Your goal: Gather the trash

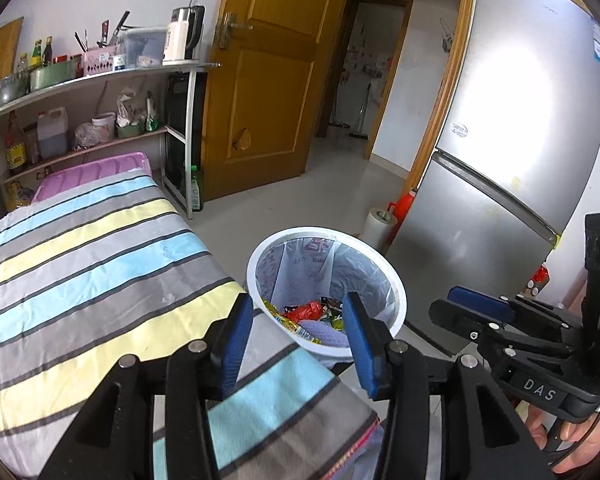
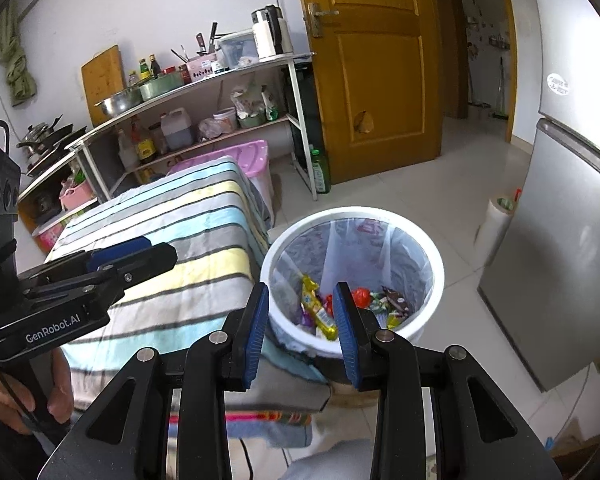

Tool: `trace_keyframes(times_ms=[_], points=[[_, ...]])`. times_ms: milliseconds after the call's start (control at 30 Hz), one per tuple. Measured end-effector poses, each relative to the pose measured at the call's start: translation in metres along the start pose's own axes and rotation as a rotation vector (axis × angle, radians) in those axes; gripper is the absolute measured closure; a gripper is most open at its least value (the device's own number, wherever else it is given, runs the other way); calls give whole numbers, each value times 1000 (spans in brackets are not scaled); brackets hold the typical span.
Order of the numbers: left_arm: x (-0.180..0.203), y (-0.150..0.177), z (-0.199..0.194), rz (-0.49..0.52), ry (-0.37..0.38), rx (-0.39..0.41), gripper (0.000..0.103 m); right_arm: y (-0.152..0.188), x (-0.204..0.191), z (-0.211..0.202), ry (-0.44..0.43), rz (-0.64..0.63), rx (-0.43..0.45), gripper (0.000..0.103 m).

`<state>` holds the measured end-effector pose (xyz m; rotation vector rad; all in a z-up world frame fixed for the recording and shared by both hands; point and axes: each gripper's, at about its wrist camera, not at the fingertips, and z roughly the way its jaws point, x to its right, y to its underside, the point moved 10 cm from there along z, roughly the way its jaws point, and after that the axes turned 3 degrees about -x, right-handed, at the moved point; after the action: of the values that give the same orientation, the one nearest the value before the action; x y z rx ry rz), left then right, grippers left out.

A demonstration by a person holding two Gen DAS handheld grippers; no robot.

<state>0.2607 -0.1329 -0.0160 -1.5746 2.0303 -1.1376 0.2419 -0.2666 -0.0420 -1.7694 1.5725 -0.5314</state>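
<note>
Left wrist view showed the left gripper with jaws apart and nothing between them; the right gripper likewise stood open and empty. Just ahead of both, beyond the striped tablecloth edge, sat the white bin holding the wrappers. Judging from this, a careless downward reach could snag the bin's liner or tip the bin.

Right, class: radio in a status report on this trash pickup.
Left gripper, right gripper: open, empty. Wrappers in white bin. Striped tabletop bare, nothing in the way.
</note>
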Motion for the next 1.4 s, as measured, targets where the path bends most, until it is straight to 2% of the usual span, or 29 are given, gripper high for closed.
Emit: trace_keyframes(times_ms=[133, 333, 567, 1400], points=[[0, 10, -14, -4, -10, 13, 47, 11, -4, -12, 12, -9, 8, 68], [2, 28, -30, 5, -36, 18, 47, 27, -8, -30, 35, -36, 13, 69], [14, 45, -43, 15, -23, 18, 47, 36, -14, -47, 41, -61, 27, 68], [21, 57, -54, 13, -20, 25, 43, 42, -11, -58, 43, -64, 46, 69]])
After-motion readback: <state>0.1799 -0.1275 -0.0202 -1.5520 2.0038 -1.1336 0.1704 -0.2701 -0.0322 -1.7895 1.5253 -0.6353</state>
